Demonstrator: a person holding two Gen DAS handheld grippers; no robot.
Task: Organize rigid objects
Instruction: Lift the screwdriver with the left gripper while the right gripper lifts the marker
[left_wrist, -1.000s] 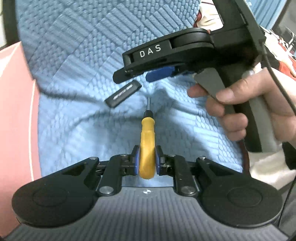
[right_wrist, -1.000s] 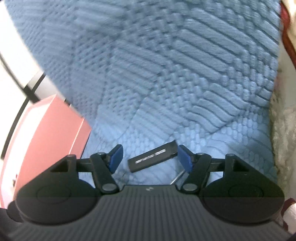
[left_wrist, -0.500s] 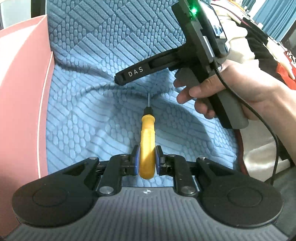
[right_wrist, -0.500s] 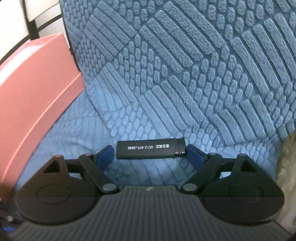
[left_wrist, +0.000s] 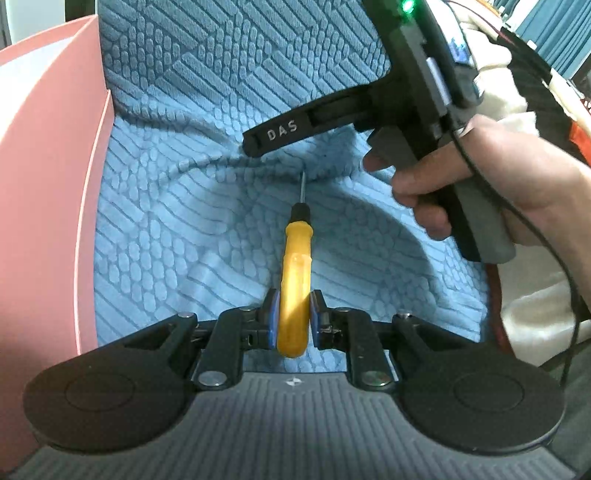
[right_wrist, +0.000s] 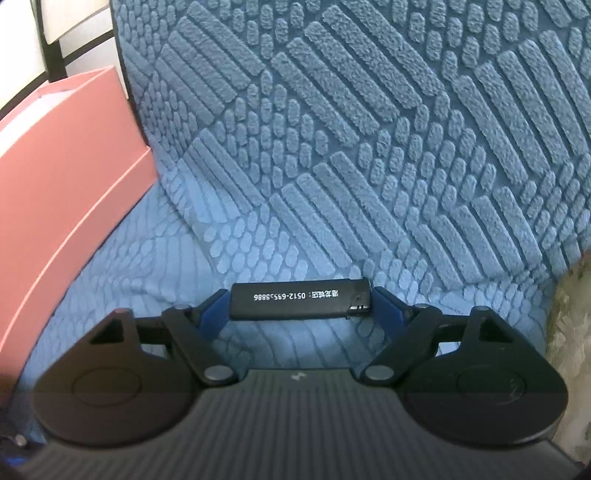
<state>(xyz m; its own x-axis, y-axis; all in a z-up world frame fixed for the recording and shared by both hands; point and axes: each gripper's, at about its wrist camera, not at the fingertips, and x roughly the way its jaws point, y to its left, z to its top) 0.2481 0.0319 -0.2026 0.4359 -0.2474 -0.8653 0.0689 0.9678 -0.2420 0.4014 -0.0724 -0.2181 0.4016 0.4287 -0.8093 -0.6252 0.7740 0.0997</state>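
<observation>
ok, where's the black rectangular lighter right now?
Right wrist view: the black rectangular lighter lies crosswise between the right gripper's blue pads, over the blue textured fabric.

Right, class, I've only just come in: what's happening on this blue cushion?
A person is tidying small rigid items with a hand-held gripper in each hand. The left gripper is clamped on the yellow handle of a screwdriver, its tip resting on the blue cushion. The right gripper spans a black lighter lengthwise, a pad at each end. A pink box stands on the left.
</observation>
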